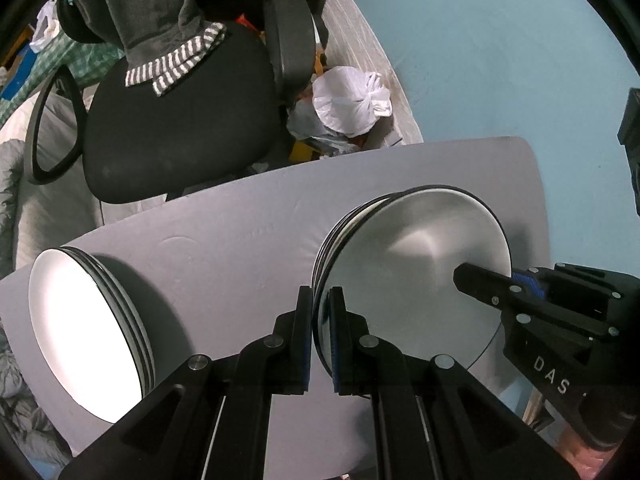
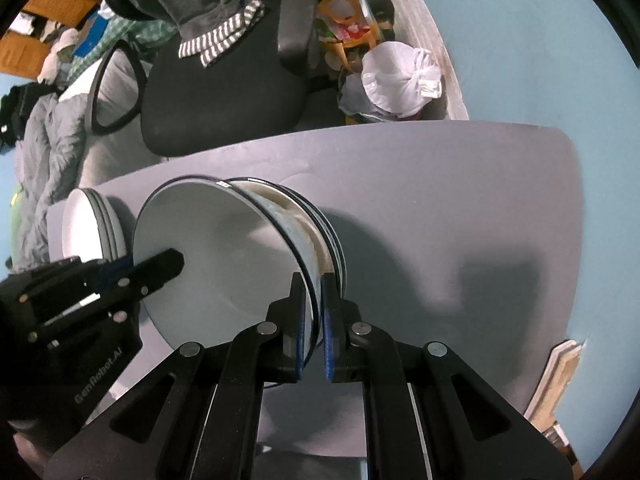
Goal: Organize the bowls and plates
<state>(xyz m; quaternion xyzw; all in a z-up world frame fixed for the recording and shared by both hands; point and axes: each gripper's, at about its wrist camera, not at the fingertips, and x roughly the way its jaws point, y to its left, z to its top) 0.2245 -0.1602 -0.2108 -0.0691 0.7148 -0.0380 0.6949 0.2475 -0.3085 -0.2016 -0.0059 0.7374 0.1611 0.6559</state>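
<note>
The fingers (image 1: 340, 332) of the left gripper (image 1: 322, 336) are pressed together on the near rim of the top plate (image 1: 416, 276), and the fingers (image 2: 298, 332) of the right gripper (image 2: 312, 336) are pinched on the other side of the same rim, so the plate is held from both sides at once. It is likely held this way so that it stays flat and does not tip while it is set on the pile. The plate is seen just above, or maybe touching, a pile of dark-rimmed dishes (image 2: 328, 236); which one cannot be told. A second stack of white plates (image 1: 88, 332) is kept well apart, by the left edge of the grey table (image 1: 224, 216). Bare table is left between the two piles, and more is seen to the right, toward the table's rounded corner. A black chair (image 1: 176, 128) is parked just behind the far edge, with a white bag (image 1: 348, 100) on the floor beside it, so little room is left there.
</note>
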